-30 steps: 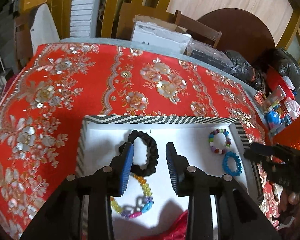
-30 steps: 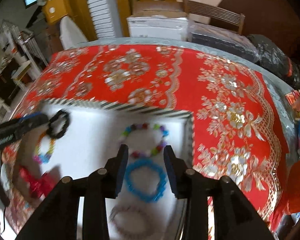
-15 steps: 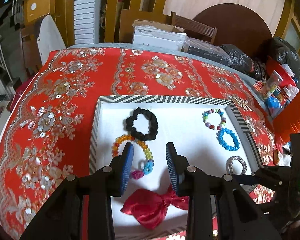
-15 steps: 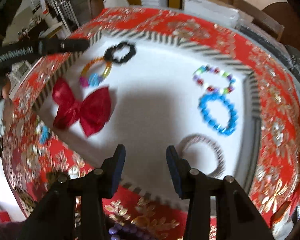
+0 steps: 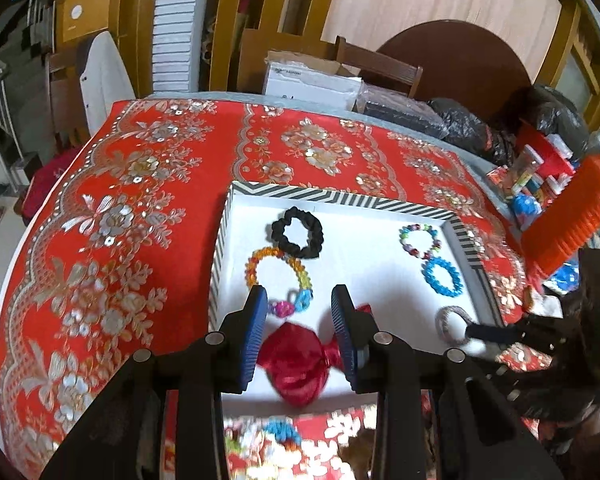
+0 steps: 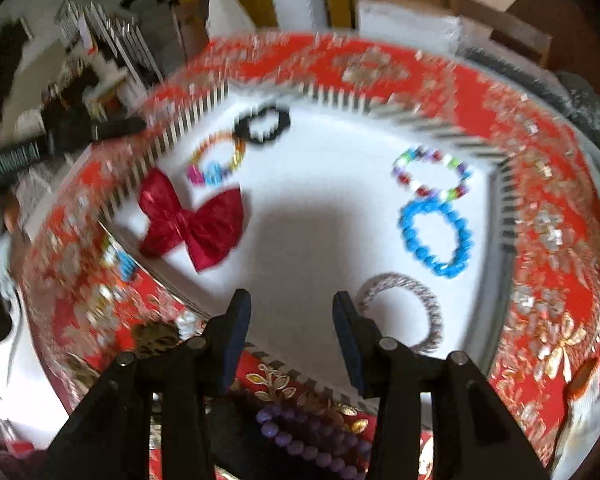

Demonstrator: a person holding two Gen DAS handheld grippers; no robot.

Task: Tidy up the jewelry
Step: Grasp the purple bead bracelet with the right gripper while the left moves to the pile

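Both grippers tilt steeply down over the white tray (image 5: 236, 216) with the striped rim, which sits on the counter's red flowered cloth (image 5: 132, 208). The left gripper (image 5: 299, 334) hangs over the tray's near edge, its jaws parted with nothing gripped; the red bow (image 5: 296, 364) lies on the tray floor below the gap. The right gripper (image 6: 291, 334) is over the tray's near rim, its jaws opening and empty.

In the tray lie the black scrunchie (image 5: 297, 233), touching the amber bead bracelet (image 5: 278, 280); across the tray, the multicoloured bracelet (image 5: 419, 240) is just beside the blue bracelet (image 5: 442, 277), with the silver bangle (image 6: 404, 312) nearer.

Only the right wrist view shows the purple bead string (image 6: 312, 436) on the cloth below the gripper, partly hidden by its frame. The left view alone shows the boxes (image 5: 312, 84) and chair (image 5: 380, 66) past the counter. The right view is smeared by motion, and the left view's bottom edge is blurred too.
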